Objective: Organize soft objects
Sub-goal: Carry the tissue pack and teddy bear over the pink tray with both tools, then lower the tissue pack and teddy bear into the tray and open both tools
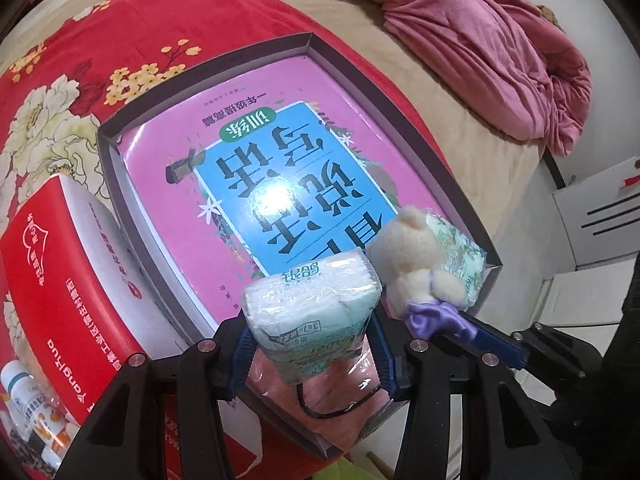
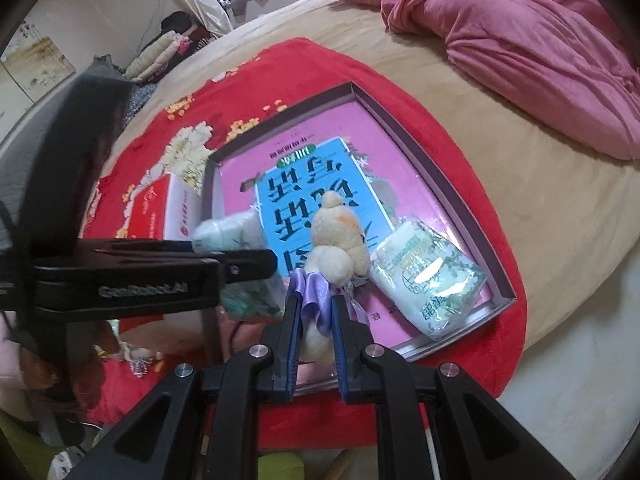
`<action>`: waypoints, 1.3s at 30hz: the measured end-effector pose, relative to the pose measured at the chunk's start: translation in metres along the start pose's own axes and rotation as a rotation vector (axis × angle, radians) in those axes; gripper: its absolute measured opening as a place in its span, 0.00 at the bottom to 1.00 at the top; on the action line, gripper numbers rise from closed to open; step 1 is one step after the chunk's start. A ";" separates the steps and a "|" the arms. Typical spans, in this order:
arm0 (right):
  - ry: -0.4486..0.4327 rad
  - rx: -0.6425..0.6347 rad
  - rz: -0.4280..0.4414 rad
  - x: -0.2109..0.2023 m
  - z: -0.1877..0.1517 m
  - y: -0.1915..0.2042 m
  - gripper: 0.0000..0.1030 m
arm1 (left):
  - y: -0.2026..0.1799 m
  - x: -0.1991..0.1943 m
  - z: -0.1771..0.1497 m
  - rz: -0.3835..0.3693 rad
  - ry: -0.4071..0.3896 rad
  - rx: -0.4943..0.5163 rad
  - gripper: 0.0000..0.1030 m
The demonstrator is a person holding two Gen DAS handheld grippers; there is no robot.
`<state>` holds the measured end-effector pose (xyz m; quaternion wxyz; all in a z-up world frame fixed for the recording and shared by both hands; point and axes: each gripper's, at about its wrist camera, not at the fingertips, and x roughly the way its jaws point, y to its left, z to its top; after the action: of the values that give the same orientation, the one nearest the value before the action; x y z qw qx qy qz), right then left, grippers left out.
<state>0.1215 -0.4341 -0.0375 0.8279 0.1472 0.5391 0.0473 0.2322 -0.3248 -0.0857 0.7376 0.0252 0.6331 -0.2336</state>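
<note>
A tan bed (image 2: 520,168) fills both views, with a crumpled pink quilt (image 2: 520,32) at its far side and a red floral cloth (image 1: 100,60) spread nearer. On the cloth lies a shallow grey-walled box (image 1: 352,76), its long axis running away from the cameras; a pink book (image 1: 248,120) with a blue panel covers most of its floor, and that floor's far half is bare of soft things. A red carton (image 1: 52,264) sits just beside the box's left wall, and 2 or 3 small bottles (image 1: 20,396) are cut off at the left wrist view's lower left corner. In the box's near right corner a tissue pack (image 2: 432,280) lies flat, angled toward that corner and partly hidden behind the toy in the left wrist view. The left gripper (image 1: 312,320) is clamped on a second tissue pack (image 1: 312,296), which stands on end over the box's near edge, its lower part hidden between the blue pads. The right gripper (image 2: 316,312) is clenched on a cream plush toy (image 2: 340,240) at its purple ribbon (image 2: 312,296), head pointing away over the book; whether the toy touches the book is hard to tell. Near the box's front wall, something pink and a black cord under clear plastic are indistinct.
</note>
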 end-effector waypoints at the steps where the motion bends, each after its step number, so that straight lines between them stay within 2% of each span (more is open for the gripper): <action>1: 0.001 0.003 -0.006 0.002 -0.001 -0.001 0.15 | 0.000 0.001 0.000 0.004 0.001 0.001 0.51; 9: -0.015 0.027 -0.044 0.009 0.003 -0.011 0.15 | -0.002 0.004 0.003 0.016 0.003 0.008 0.51; 28: 0.012 -0.049 -0.048 0.012 -0.002 0.005 0.18 | -0.005 0.018 0.016 0.053 0.042 0.005 0.51; 33: 0.006 -0.067 -0.049 0.007 -0.006 0.010 0.32 | -0.004 0.022 0.020 0.058 0.055 -0.008 0.51; 39: -0.030 -0.070 -0.060 -0.011 -0.005 0.007 0.36 | -0.003 0.024 0.022 0.071 0.061 -0.011 0.51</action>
<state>0.1125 -0.4295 -0.0277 0.8416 0.1028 0.5288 0.0393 0.2536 -0.3426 -0.1031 0.7258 0.0510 0.6553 -0.2029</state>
